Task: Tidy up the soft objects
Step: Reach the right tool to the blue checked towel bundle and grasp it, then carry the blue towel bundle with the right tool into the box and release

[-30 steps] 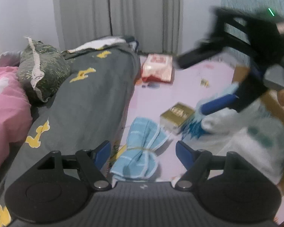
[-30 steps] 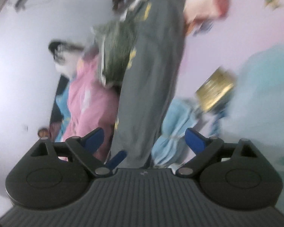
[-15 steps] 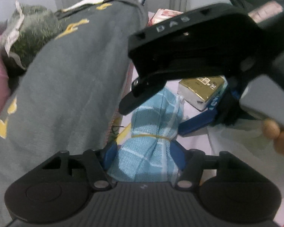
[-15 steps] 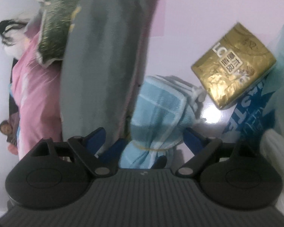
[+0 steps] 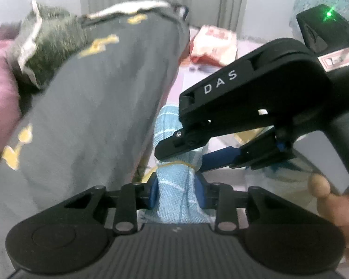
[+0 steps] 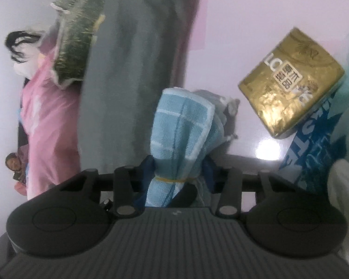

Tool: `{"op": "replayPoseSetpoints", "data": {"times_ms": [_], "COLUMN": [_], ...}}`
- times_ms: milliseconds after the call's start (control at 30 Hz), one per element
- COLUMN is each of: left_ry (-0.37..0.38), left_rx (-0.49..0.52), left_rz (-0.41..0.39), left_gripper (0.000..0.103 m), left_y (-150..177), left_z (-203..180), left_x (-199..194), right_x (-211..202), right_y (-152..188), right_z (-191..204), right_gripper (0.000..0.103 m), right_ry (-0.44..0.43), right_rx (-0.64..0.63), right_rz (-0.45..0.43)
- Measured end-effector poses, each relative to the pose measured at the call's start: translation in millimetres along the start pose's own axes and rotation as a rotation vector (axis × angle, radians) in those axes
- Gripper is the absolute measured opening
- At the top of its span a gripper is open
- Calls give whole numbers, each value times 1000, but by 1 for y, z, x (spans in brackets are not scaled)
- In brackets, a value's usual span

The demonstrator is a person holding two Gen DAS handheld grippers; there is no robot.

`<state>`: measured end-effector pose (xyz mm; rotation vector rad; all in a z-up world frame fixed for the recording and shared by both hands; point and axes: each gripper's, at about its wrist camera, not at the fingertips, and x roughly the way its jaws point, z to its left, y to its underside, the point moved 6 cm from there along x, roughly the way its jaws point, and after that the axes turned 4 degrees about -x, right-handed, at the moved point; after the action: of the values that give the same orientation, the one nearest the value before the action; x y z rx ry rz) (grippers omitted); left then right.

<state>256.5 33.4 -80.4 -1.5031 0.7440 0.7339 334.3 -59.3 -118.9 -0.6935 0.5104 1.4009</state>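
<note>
Blue checked towel [image 5: 174, 193], tied by a yellow rubber band [image 6: 172, 179], lies on the pale sheet beside a grey blanket [image 5: 100, 107]; the left gripper [image 5: 177, 191] and right gripper [image 6: 178, 172] are both closing, pads squeezing it, near a gold packet [image 6: 290, 95]

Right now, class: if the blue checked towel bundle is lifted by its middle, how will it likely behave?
The blue checked towel bundle looks like soft terry, so its free ends will probably droop. The yellow rubber band cinches its middle, so it should stay bunched. Both hand-held grippers are closing on it, the left and right; it likely squashes, not slips.
</note>
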Motion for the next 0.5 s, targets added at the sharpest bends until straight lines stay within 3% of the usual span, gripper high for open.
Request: {"op": "replayPoseSetpoints", "data": {"times_ms": [267,500], "left_ry": [61,237], "left_rx": [51,136], "left_rz": [-172,-247], "left_gripper": [34,35], "left_y": [-20,-19], "left_z": [-37,-110], "left_x": [-75,-117], "right_x": [-77,-183], "right_y": [4,21], "right_z": [36,21], "right_gripper": [38,36], "right_ry": [-80,-100], "right_rx": [-154,-223], "right_rz": [-141,-292]}}
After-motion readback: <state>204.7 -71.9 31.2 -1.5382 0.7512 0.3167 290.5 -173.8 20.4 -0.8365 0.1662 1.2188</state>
